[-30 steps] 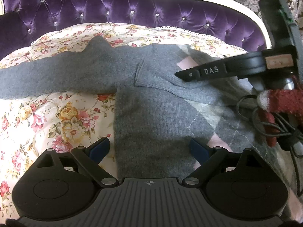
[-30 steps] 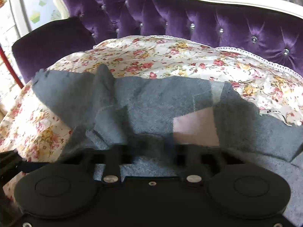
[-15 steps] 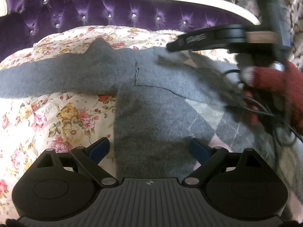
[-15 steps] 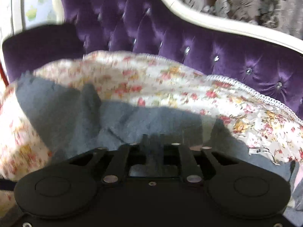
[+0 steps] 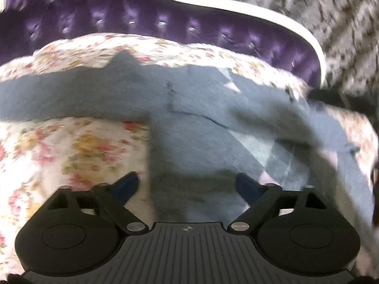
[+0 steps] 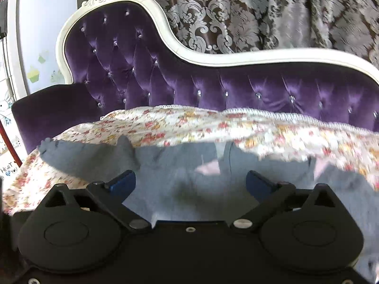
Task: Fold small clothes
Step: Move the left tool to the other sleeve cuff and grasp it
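A small grey sweater [image 5: 194, 137] with pale pink and grey diamond patches lies spread on a floral sheet [image 5: 71, 156]. One sleeve [image 5: 59, 97] stretches out to the left; a part is folded across the chest. My left gripper [image 5: 188, 185] hovers over the sweater's lower body, jaws wide and closing slightly, pads touching nothing. In the right wrist view the sweater [image 6: 180, 182] lies below my right gripper [image 6: 190, 182], whose jaws are opening wide with only the flat cloth under the gap and nothing held.
The sheet covers a purple tufted chaise [image 6: 142, 71] with a white carved frame [image 6: 236, 58]. Patterned curtains [image 6: 260, 11] hang behind. At the far left stand a white panel with stickers [image 6: 35, 47] and a dark armrest [image 6: 54, 108].
My right gripper, shut on a fold of the sweater a second ago, has opened, let it go and pulled up and back out of the left view. The fold now lies across the chest.
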Demonstrator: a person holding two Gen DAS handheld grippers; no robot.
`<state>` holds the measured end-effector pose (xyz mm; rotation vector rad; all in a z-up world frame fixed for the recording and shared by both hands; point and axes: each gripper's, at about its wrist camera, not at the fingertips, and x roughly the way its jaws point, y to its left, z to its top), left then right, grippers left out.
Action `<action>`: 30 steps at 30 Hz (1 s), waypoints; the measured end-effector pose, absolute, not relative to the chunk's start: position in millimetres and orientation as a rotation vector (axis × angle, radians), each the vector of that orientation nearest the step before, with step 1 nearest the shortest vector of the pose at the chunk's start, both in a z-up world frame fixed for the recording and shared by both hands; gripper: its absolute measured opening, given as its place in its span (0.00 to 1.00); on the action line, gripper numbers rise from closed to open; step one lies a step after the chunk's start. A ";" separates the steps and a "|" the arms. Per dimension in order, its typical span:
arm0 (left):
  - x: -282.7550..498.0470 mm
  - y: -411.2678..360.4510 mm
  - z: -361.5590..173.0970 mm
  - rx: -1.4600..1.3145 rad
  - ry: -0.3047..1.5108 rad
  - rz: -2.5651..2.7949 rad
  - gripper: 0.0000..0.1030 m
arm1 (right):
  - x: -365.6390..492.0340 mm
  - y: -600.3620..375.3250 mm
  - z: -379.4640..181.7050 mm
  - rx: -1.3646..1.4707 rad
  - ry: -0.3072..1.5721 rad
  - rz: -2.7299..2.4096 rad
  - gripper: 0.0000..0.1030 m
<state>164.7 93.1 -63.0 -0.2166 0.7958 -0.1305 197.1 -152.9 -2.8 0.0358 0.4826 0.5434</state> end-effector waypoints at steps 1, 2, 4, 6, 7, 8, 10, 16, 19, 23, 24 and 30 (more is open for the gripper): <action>163.9 107.4 -59.8 -0.254 0.789 -0.115 0.84 | 190.8 -154.8 -4.4 0.049 0.489 0.544 0.98; 162.5 127.7 -55.6 -0.300 0.773 -0.088 0.84 | 184.0 -156.5 -5.8 0.066 0.499 0.546 0.99; 161.5 167.4 -50.0 -0.368 0.742 -0.030 0.84 | 173.4 -159.5 -6.8 0.102 0.508 0.550 0.99; 160.0 210.0 -45.9 -0.424 0.715 0.063 0.84 | 162.8 -163.2 -7.2 0.147 0.507 0.551 0.99; 159.5 230.9 -44.7 -0.448 0.701 0.111 0.84 | 159.4 -164.4 -7.6 0.166 0.509 0.549 0.99; 159.5 252.9 -43.8 -0.471 0.690 0.160 0.84 | 155.9 -165.5 -7.5 0.190 0.515 0.552 0.99; 160.1 297.8 -43.1 -0.504 0.675 0.264 0.84 | 151.2 -166.5 -7.9 0.225 0.522 0.561 0.99; 164.1 389.2 -59.4 -0.617 0.648 0.419 0.84 | 144.3 -154.5 -7.3 0.245 0.529 0.589 0.99; 167.8 414.2 -69.4 -0.685 0.634 0.404 0.84 | 143.5 -145.4 -9.0 0.236 0.535 0.612 0.99; 172.4 418.4 -65.9 -0.670 0.588 0.336 0.84 | 144.1 -135.3 -12.8 0.222 0.546 0.635 0.99; 176.7 418.3 -65.2 -0.671 0.593 0.331 0.84 | 144.4 -134.1 -14.4 0.220 0.547 0.636 0.99; 196.1 419.1 -59.6 -0.646 0.563 0.331 0.70 | 147.4 -129.8 -24.9 0.228 0.579 0.636 0.99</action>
